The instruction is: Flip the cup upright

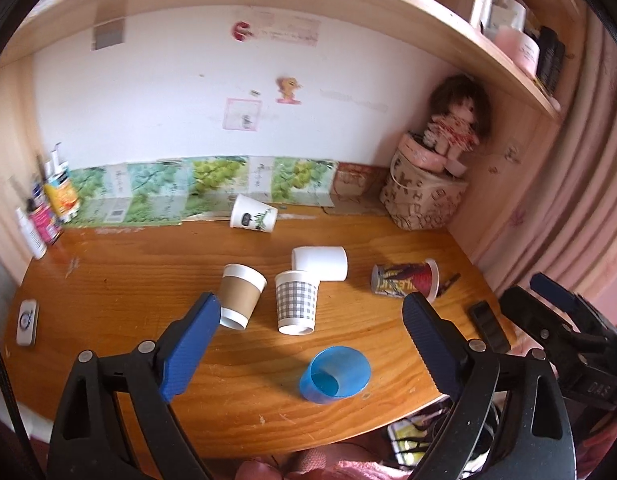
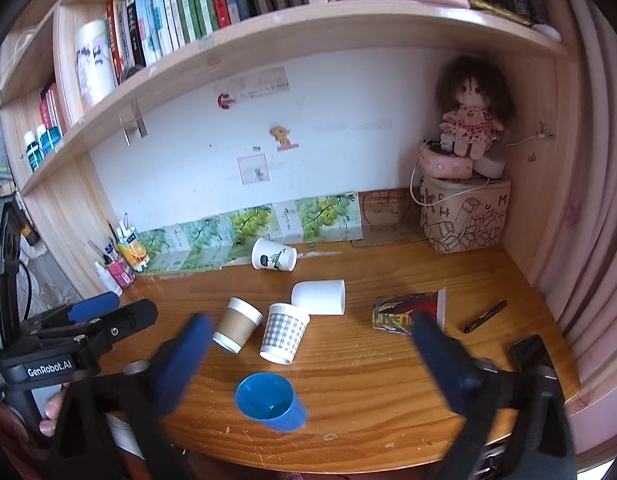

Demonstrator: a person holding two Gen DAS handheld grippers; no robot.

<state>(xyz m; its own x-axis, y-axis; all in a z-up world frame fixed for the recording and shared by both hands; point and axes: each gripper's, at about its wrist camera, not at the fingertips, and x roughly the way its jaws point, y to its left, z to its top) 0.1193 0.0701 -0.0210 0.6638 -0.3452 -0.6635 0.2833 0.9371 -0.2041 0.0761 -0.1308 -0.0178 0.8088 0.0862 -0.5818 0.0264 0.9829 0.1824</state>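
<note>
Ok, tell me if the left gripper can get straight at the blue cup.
Probably yes. The left gripper is open and empty, and the blue cup lies on its side just ahead, with bare table around it and nothing between.

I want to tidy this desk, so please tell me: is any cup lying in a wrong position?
Yes. The leaf-print cup, plain white cup, colourful printed cup and blue cup lie on their sides. The brown-sleeve cup and checked cup stand upright.
</note>
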